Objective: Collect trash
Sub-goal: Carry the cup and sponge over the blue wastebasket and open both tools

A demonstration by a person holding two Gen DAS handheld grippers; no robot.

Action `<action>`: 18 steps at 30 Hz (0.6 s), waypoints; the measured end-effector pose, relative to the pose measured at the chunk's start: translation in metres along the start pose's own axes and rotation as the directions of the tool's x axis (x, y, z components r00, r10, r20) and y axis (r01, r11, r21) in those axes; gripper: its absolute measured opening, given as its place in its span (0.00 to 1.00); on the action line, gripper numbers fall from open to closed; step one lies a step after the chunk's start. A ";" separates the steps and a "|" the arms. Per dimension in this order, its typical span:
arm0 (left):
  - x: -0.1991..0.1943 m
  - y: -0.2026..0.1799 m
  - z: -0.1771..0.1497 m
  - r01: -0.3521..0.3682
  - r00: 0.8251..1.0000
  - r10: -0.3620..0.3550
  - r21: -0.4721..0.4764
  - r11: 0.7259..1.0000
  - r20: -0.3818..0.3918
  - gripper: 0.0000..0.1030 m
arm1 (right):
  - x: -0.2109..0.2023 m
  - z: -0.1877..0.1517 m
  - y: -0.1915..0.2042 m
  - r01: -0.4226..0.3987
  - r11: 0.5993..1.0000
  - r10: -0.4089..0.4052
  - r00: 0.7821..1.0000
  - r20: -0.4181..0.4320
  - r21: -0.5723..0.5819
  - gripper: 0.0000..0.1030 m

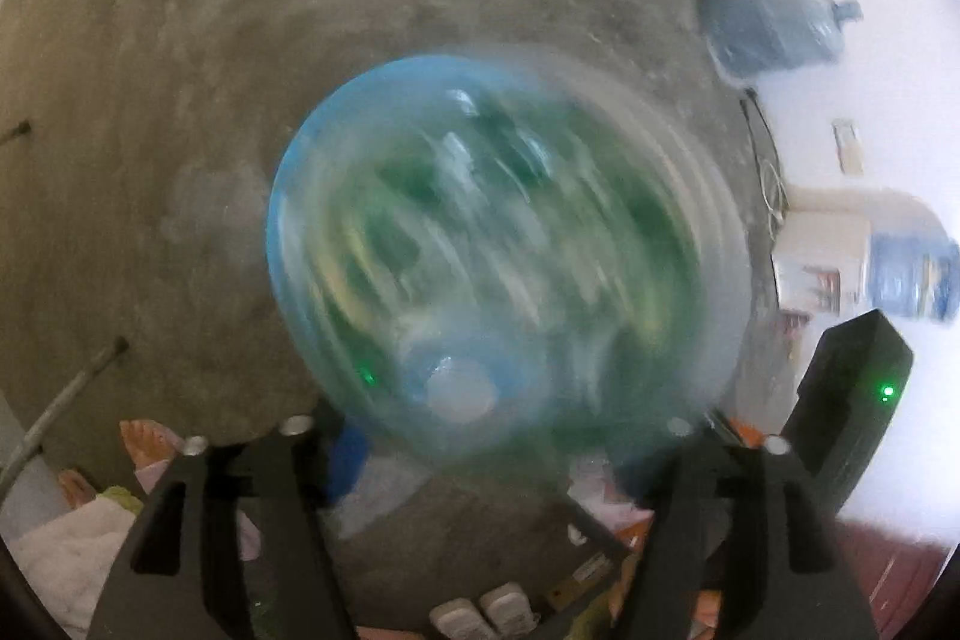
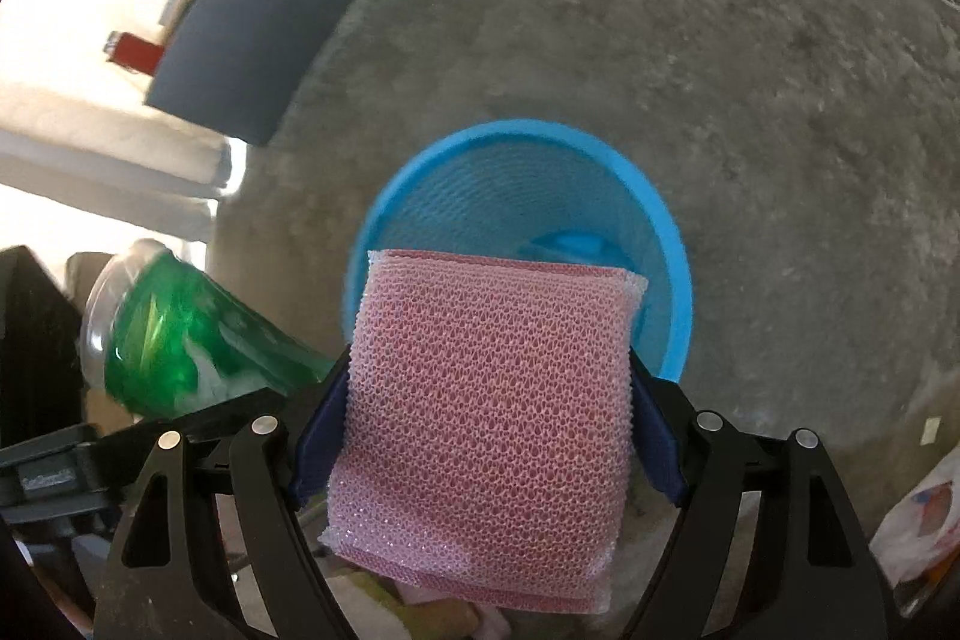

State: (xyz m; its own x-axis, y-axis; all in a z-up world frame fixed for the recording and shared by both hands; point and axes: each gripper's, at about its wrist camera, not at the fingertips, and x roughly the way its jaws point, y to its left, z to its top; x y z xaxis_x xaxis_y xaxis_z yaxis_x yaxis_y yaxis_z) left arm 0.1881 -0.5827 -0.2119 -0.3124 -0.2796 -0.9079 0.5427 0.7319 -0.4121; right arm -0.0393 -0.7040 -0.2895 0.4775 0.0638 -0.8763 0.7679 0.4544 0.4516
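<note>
A pink mesh sponge [image 2: 489, 424] is being clamped by the right gripper [image 2: 489, 400] above the blue mesh bin [image 2: 672, 244], while a blurred green plastic bottle [image 1: 498, 256] is being seen over it between the left gripper's [image 1: 486, 430] wide-spread jaws, contact unclear.

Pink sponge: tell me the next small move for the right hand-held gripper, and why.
Probably carry it a little further forward, then open. The right hand-held gripper pinches the pink sponge at the near rim of the blue basket, whose mouth lies mostly beyond it.
</note>
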 end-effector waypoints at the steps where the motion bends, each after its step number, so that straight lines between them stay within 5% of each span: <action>1: 0.000 0.004 0.001 -0.004 1.000 0.004 -0.015 1.000 0.016 0.76 | 0.009 0.005 -0.002 0.024 1.000 -0.024 1.000 -0.005 -0.002 0.74; 6: 0.000 0.018 -0.009 0.031 0.999 -0.031 -0.045 0.998 0.015 0.78 | 0.041 0.013 -0.004 0.119 0.991 -0.121 0.992 -0.027 -0.062 0.75; 18: -0.028 0.032 -0.027 0.036 0.994 -0.028 -0.066 0.997 0.107 0.78 | 0.058 0.007 0.004 0.178 0.976 -0.184 0.983 -0.029 -0.128 0.80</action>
State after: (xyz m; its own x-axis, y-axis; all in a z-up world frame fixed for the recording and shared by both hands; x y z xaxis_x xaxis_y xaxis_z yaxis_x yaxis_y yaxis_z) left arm 0.1927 -0.5351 -0.1978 -0.2425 -0.3651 -0.8988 0.4782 0.7612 -0.4382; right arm -0.0052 -0.7047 -0.3376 0.3158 0.0053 -0.9488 0.7795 0.5687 0.2626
